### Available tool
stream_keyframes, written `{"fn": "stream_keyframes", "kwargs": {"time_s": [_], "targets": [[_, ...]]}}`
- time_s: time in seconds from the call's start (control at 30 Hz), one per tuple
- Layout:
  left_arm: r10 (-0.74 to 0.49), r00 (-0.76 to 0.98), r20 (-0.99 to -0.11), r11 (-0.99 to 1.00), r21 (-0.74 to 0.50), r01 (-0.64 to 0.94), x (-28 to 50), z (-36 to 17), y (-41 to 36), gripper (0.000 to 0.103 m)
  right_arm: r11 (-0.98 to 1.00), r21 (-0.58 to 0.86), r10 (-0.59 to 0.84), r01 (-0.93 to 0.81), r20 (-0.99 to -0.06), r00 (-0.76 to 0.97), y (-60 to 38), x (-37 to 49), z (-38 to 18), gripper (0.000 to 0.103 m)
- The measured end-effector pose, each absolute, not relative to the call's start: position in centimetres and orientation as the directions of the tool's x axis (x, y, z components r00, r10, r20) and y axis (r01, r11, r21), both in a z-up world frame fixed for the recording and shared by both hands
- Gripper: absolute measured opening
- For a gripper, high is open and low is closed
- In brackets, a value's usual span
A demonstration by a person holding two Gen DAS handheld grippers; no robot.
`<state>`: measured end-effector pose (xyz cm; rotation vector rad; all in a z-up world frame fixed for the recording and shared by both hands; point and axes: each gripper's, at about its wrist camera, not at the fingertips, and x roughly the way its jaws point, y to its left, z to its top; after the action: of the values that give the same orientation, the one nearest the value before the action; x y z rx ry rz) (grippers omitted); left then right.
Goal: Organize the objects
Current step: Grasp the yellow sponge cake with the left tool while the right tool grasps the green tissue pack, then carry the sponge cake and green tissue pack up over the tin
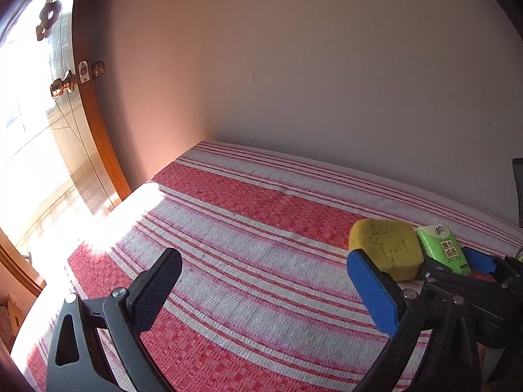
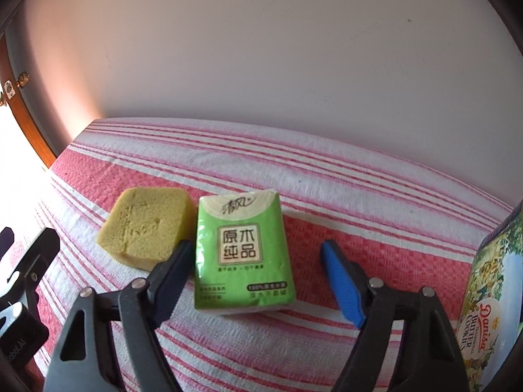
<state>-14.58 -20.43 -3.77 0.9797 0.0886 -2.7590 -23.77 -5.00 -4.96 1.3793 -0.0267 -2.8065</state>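
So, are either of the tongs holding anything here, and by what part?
Nothing is held. The left tongs are open over bare cloth; the right tongs are open around the green tissue pack, not closed on it.

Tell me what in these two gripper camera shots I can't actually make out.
- Cookie tin: right wrist view, cut off by the frame's right edge; only part of the label shows.
- Tissue pack: left wrist view, near end hidden behind the right gripper; small print unreadable in both views.
- Sponge: left wrist view, near corner covered by the left gripper's blue finger.
- Dark object: left wrist view, cut off at the right edge; unidentifiable.
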Motion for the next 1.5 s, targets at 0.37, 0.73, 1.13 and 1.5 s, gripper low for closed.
{"fn": "stream_keyframes", "kwargs": {"time_s": [0.37,0.73,1.13,1.5], "targets": [[0.002,-0.749,-0.662,-0.990,-0.108,0.093,-15.6,-4.3,-17.6,0.102,-0.995,0.068,0.007,-0.075,-0.690,-0.724,-0.8,-17.6,-2.8,0.050],[0.012,-0.622,-0.783,-0.999,-0.042,0.033,-22.7,-6.4,-10.7,0.102,-0.991,0.057,0.060,-0.120,-0.612,-0.788,2.0,-13.2,-1.3,0.050],[-0.036,-0.699,-0.714,-0.990,-0.071,0.124,-20.3,-4.8,-11.4,0.066,-0.993,0.052,0.051,-0.105,-0.609,-0.792,1.7,-13.1,-0.9,0.050],[-0.119,-0.788,-0.603,-0.987,-0.017,0.163,-13.2,-2.1,-9.8,0.066,-0.992,0.012,0.104,-0.129,-0.525,-0.845,1.4,-10.9,0.5,0.050]]}}
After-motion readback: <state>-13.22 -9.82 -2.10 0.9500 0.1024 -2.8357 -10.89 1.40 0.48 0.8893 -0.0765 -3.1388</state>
